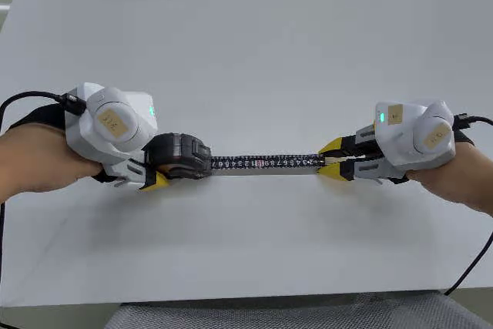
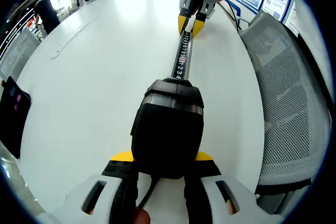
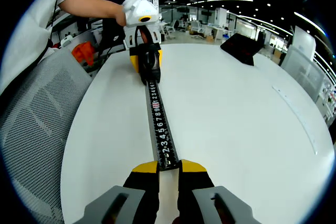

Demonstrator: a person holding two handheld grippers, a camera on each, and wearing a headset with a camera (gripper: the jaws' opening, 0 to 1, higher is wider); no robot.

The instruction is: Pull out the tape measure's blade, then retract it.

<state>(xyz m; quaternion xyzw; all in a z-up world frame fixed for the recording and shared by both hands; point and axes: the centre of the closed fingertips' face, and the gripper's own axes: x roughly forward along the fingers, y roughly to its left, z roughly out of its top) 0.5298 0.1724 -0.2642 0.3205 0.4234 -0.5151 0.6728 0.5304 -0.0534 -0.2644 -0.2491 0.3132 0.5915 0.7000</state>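
Along front of white worktop [image 1: 246,67], mesh chair [image 1: 269,315] just below its edge. Left hand-held gripper [image 2: 164,157] clamped on tape measure case [image 1: 181,156]; right hand-held gripper [image 1: 333,159] well apart to the right, jaws pinched on end of blade [image 1: 266,162]. Black case low over worktop, contact unclear, mouth facing right. Blade extended, straight between the two, printed numbers up.

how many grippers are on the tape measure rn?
2. The left gripper is clamped around the tape measure case. The right gripper pinches the tip of the pulled-out blade, opposite it on the white table.
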